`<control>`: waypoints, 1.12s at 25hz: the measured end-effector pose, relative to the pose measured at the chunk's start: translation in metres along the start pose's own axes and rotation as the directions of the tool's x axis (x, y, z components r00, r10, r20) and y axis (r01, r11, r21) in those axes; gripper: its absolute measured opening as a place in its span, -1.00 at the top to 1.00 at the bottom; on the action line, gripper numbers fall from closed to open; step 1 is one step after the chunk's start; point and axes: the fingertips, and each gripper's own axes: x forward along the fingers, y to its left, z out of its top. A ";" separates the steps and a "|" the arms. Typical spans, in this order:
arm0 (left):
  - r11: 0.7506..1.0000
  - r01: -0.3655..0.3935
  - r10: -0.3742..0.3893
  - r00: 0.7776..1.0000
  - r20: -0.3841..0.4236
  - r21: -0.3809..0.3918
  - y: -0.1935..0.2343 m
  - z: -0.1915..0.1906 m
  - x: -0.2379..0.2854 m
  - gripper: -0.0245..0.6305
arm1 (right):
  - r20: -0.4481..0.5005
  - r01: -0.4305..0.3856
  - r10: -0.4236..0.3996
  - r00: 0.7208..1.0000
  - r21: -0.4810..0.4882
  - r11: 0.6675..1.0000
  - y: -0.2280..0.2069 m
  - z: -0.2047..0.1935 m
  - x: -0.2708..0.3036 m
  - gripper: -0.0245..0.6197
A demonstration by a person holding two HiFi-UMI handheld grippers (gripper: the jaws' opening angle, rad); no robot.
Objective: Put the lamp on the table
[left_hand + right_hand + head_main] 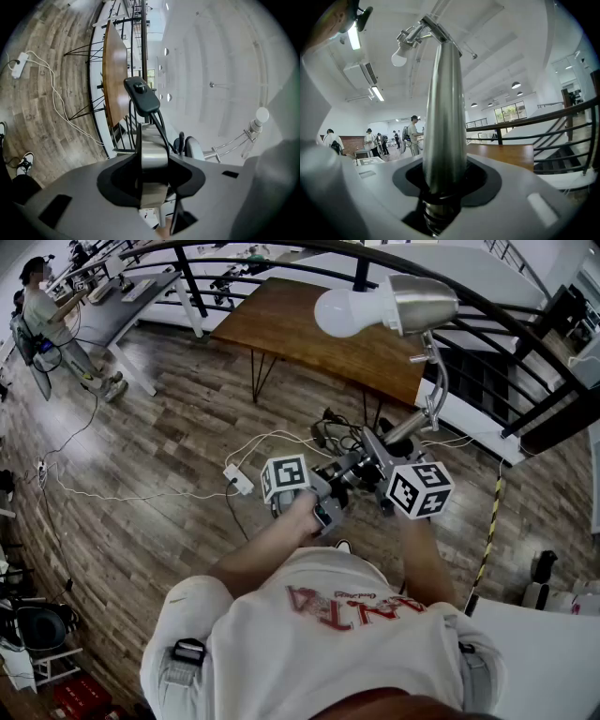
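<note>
"Wooden table (319,334) ahead: is the lamp standing on it?"

"No. I am holding the lamp (417,306) up in the air on my side of the table, not resting on it."

"What are your tongs doing?"

"My right gripper (443,185) is pinching the lamp's tapered steel stem, short of the table. My left gripper (152,176) is pinching a metal part at the lamp's foot, and the black cord switch (140,93) is sticking out towards the table. The white bulb (342,313) is showing against the table's top."
</note>
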 end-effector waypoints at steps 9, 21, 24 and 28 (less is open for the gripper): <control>1.000 0.000 0.000 1.000 -0.004 -0.007 0.004 0.001 0.004 0.42 | -0.004 0.005 -0.005 1.000 -0.006 1.000 -0.004 -0.002 0.002 0.41; 1.000 0.011 -0.011 1.000 -0.016 -0.004 0.002 0.018 0.003 0.42 | 0.002 0.018 -0.018 1.000 -0.009 1.000 -0.003 0.002 0.017 0.40; 1.000 0.008 -0.008 1.000 -0.018 0.001 0.003 0.033 -0.007 0.42 | 0.008 0.021 -0.021 1.000 -0.004 1.000 0.005 0.002 0.032 0.40; 1.000 0.009 -0.008 1.000 -0.025 0.008 0.006 0.052 -0.028 0.42 | 0.018 0.027 -0.027 0.999 0.000 1.000 0.024 -0.001 0.052 0.40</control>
